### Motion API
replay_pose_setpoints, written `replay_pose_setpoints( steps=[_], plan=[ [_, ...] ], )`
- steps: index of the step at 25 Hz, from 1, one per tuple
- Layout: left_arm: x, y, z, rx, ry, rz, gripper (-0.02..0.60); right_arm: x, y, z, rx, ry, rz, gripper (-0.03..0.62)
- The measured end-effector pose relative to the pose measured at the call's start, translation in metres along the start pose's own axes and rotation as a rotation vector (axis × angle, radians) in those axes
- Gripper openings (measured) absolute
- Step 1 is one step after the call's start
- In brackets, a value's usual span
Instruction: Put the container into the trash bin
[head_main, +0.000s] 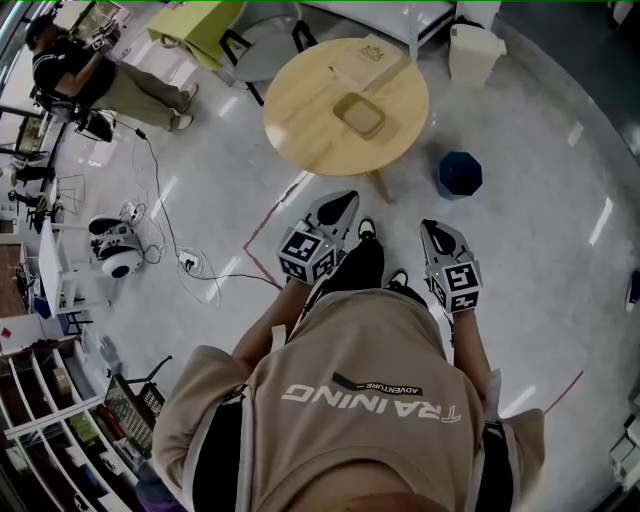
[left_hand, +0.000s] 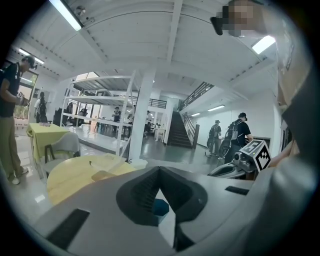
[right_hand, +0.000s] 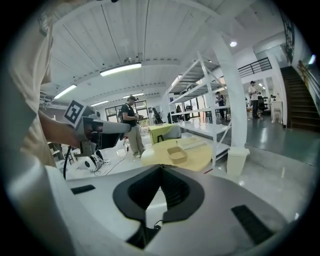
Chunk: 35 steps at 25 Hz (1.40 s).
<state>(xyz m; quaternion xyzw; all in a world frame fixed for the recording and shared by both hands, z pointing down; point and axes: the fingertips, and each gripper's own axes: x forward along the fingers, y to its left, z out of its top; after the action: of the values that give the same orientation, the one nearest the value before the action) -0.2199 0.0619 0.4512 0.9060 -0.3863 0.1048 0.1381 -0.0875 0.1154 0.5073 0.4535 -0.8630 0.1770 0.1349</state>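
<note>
The container (head_main: 359, 114), a shallow tan tray, lies on the round wooden table (head_main: 300, 110) ahead of me. It also shows in the right gripper view (right_hand: 177, 154) and, partly, in the left gripper view (left_hand: 102, 175). A dark blue bin (head_main: 459, 174) stands on the floor right of the table, and a white lidded bin (head_main: 474, 52) stands behind it. My left gripper (head_main: 340, 207) and right gripper (head_main: 438, 238) hang over the floor short of the table. Both have their jaws together with nothing held.
A person (head_main: 95, 75) stands at the far left near a yellow-green table (head_main: 195, 25). Cables and a white device (head_main: 118, 250) lie on the floor at left. Red tape lines (head_main: 275, 215) mark the floor. Shelving stands behind the table (right_hand: 205, 125).
</note>
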Motion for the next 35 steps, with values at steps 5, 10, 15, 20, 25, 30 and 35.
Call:
replay_pose_setpoints(
  steps=[5, 10, 15, 20, 25, 30, 35],
  plan=[
    [0.028, 0.039, 0.012, 0.001, -0.019, 0.011, 0.012, 0.034, -0.020, 0.022, -0.026, 0.011, -0.008, 0.002],
    [0.056, 0.085, 0.029, -0.039, -0.038, 0.008, 0.012, 0.074, -0.044, 0.060, -0.038, 0.015, -0.039, 0.002],
    [0.089, 0.132, 0.047, -0.063, -0.041, -0.028, 0.012, 0.112, -0.071, 0.100, -0.062, -0.007, -0.093, 0.003],
    [0.116, 0.174, 0.055, -0.020, -0.008, -0.063, 0.012, 0.152, -0.086, 0.125, -0.027, -0.022, -0.145, 0.003],
    [0.145, 0.200, 0.046, 0.008, 0.055, -0.150, 0.013, 0.195, -0.090, 0.140, -0.020, -0.013, -0.180, 0.003],
    [0.176, 0.211, 0.024, 0.010, 0.124, -0.227, 0.014, 0.222, -0.097, 0.155, -0.003, -0.033, -0.249, 0.003],
    [0.207, 0.219, -0.006, -0.012, 0.218, -0.222, 0.014, 0.227, -0.104, 0.149, -0.002, 0.004, -0.270, 0.003]
  ],
)
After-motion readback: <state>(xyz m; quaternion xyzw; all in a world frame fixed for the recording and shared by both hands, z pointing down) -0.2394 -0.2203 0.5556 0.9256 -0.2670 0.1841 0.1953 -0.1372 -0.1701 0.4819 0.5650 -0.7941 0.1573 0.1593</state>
